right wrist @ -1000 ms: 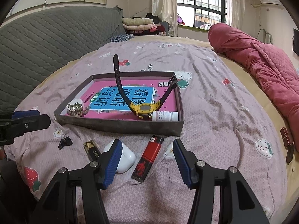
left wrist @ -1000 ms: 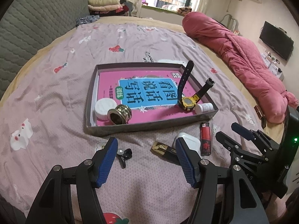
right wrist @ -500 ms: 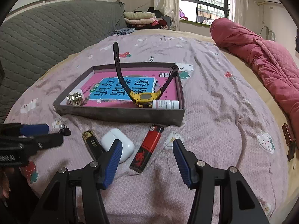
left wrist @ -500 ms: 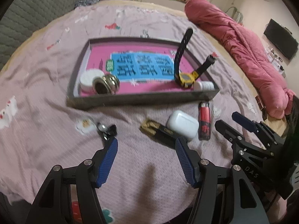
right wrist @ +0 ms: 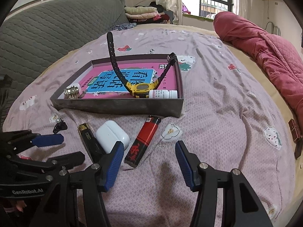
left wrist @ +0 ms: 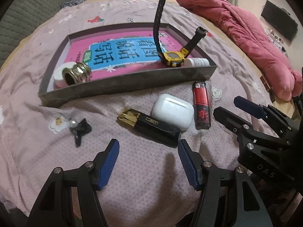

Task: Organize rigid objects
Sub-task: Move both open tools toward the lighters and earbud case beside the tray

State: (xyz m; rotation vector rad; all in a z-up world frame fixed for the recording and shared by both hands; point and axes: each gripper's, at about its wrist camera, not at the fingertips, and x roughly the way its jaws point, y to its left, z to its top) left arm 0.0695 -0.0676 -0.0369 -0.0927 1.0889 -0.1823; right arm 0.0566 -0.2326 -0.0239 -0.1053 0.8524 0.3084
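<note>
Bed (left wrist: pixel 227 79) carries tray (left wrist: pixel 121 84) holding watch (left wrist: pixel 173 57), bottle (left wrist: pixel 197 62), brass ring (left wrist: pixel 76 73). Before the tray: earbud case (left wrist: pixel 172 111), lighter (left wrist: pixel 201 106), black-gold lighter (left wrist: pixel 147 123), small clip (left wrist: pixel 80 130). Left tool (left wrist: pixel 148 161) and right tool (right wrist: pixel 149 161) both spread apart, empty.

bare bedspread (left wrist: pixel 147 170) ahead, black case (left wrist: pixel 149 125) beyond

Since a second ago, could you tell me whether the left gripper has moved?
Yes. The left gripper has dropped and advanced toward the black-and-gold lighter; judged against the tray, the bedspread items now sit larger and nearer its open jaws.
</note>
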